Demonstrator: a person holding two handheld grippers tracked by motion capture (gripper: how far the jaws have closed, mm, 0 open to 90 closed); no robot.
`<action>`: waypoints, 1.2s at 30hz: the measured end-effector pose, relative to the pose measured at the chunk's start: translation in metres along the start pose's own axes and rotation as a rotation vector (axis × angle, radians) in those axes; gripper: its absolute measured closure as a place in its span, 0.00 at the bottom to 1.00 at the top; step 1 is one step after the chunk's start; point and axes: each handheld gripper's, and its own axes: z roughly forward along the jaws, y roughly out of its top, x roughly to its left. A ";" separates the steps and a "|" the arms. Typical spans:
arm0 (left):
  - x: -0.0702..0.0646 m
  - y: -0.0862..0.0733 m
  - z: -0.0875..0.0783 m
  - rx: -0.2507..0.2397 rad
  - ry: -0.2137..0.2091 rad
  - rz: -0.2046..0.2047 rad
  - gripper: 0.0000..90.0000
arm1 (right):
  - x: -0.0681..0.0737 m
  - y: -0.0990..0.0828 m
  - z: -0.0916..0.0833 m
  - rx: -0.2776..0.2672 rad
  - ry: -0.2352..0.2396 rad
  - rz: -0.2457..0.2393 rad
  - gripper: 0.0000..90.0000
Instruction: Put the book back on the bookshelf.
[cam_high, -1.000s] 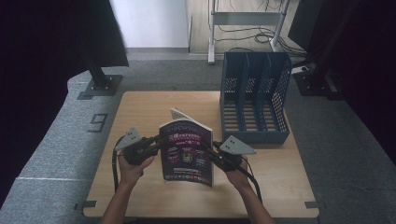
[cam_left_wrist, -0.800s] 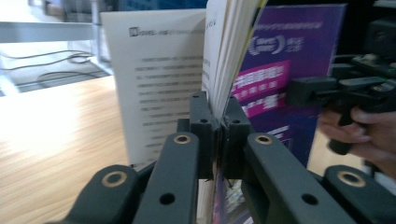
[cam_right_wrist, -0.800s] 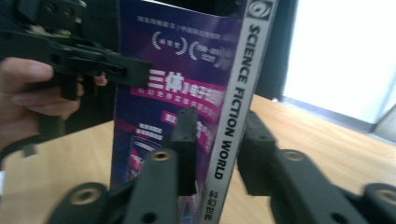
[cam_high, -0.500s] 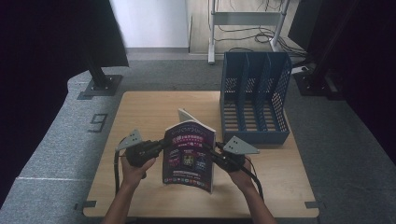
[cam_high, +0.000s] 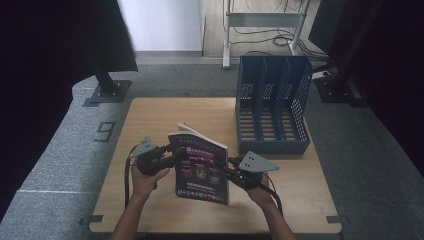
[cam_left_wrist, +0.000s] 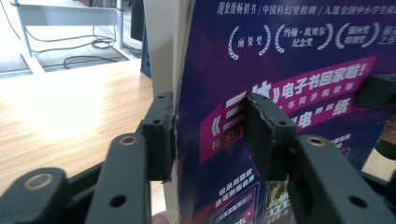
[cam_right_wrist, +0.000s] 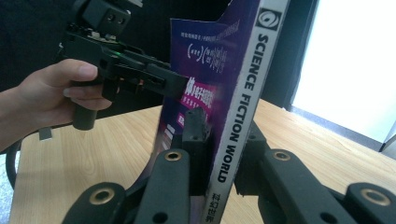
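Right gripper (cam_right_wrist: 219, 140): jaws clamped on spine edge of magazine (cam_high: 202, 167), one pad on purple cover, other behind spine. Magazine upright between both grippers, above table (cam_high: 150, 120).

Left gripper (cam_left_wrist: 210, 135): jaws just been opening; magazine's free edge between them, left pad at page edge, right pad off cover.

Blue file rack (cam_high: 272, 107) well beyond right gripper.
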 end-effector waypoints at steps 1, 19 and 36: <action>0.000 0.000 0.001 -0.004 -0.007 -0.005 0.56 | 0.000 0.000 0.000 0.002 0.002 0.001 0.85; -0.002 -0.001 0.006 0.020 -0.035 0.007 0.71 | -0.004 0.002 0.020 0.097 -0.051 0.007 0.84; 0.013 -0.012 0.007 0.042 0.016 -0.065 0.50 | 0.000 -0.001 0.008 0.038 -0.026 -0.016 0.86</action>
